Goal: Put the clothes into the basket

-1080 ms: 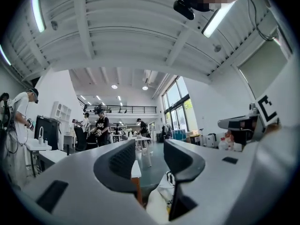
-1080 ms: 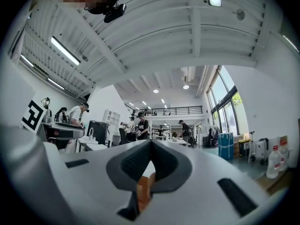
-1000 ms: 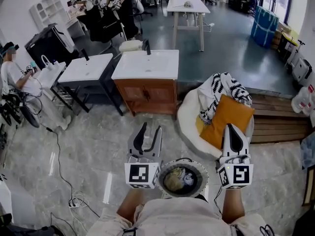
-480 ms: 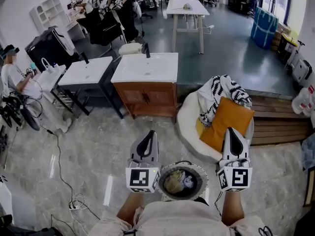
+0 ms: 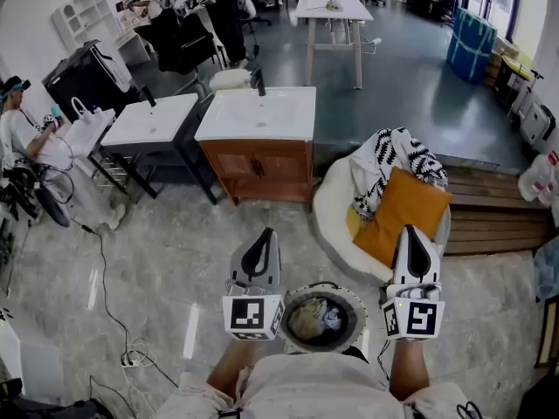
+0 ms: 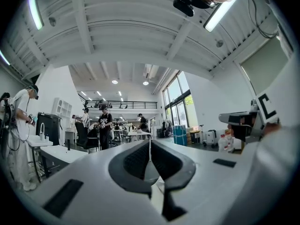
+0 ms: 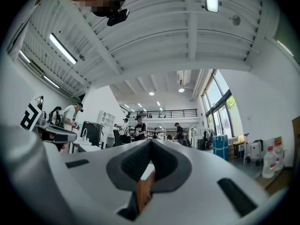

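In the head view a round basket (image 5: pixel 325 287) sits right in front of the person, between the two forearms, with crumpled clothes (image 5: pixel 313 319) in it. My left gripper (image 5: pixel 265 233) is held level just left of the basket, shut and empty; in the left gripper view (image 6: pixel 149 142) its pads meet. My right gripper (image 5: pixel 410 229) is right of the basket, shut with nothing in it, and its jaws (image 7: pixel 151 141) touch at the tip. Ahead of it a black-and-white patterned cloth (image 5: pixel 398 159) and an orange cushion (image 5: pixel 403 211) lie on a white beanbag (image 5: pixel 332 209).
A wooden cabinet with a white sink (image 5: pixel 259 149) stands ahead, and a second white basin on a black frame (image 5: pixel 153 124) stands to its left. A wooden platform (image 5: pixel 489 209) lies at the right. A cable and power strip (image 5: pixel 131 360) lie on the floor at left. A person (image 5: pixel 26 140) sits at far left.
The left gripper's jaws, open a second ago, have closed with nothing between them. Both hands stay beside the basket.
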